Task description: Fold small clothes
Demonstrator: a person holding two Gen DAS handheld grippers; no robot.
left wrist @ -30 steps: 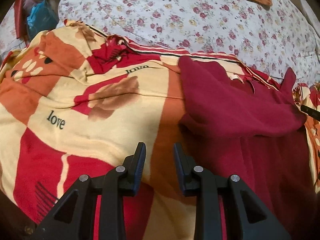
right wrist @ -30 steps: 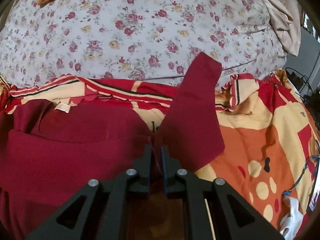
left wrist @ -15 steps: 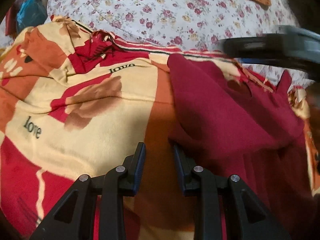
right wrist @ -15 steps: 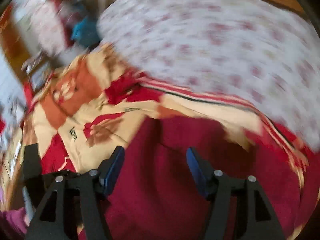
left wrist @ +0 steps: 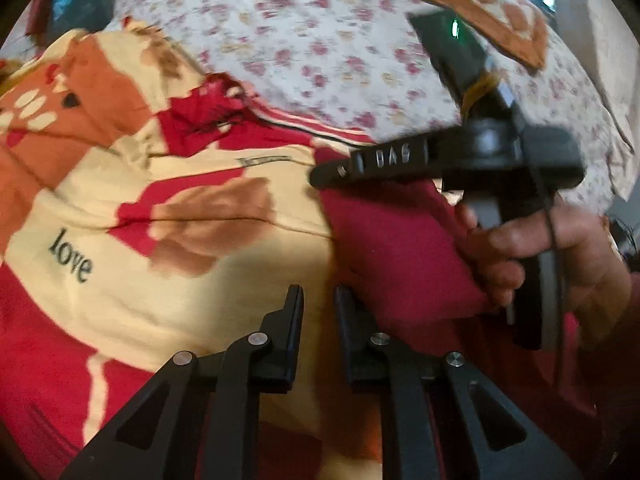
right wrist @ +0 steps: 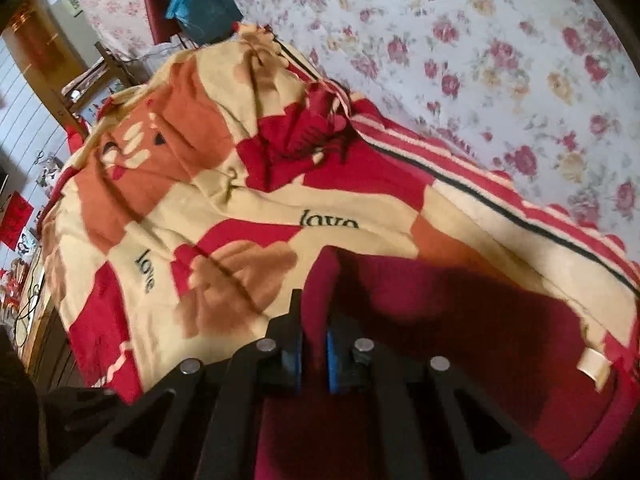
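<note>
1. Two grippers work over one dark red garment [right wrist: 460,320] that lies on a patterned blanket [left wrist: 132,200] printed with "love".
2. Far left, the blanket's cream, orange and red patches lie bare and wrinkled; nothing rests on that stretch, so there is free room there. In the right wrist view its left edge drops off beside wooden furniture [right wrist: 76,92].
3. The left gripper [left wrist: 319,300] hangs over the blanket just left of the garment's near left edge. Its jaws stand a narrow gap apart, with nothing between them.
4. The garment's left edge runs up from those jaws toward the blanket's striped border [right wrist: 500,208].
5. The right gripper [right wrist: 314,316] has just been closing and is clamped narrow on a raised fold of the garment's upper left corner; the cloth stands up between the blue pads [right wrist: 331,354].
6. In the left wrist view the right gripper [left wrist: 320,176] crosses above the garment, with a hand [left wrist: 560,252] wrapped around its handle.
7. A pale label [right wrist: 594,368] shows near the garment's right side.
8. Beyond the striped border lies a floral sheet [right wrist: 500,60], open and flat, with a checkered orange cloth [left wrist: 480,4] at its far right.
</note>
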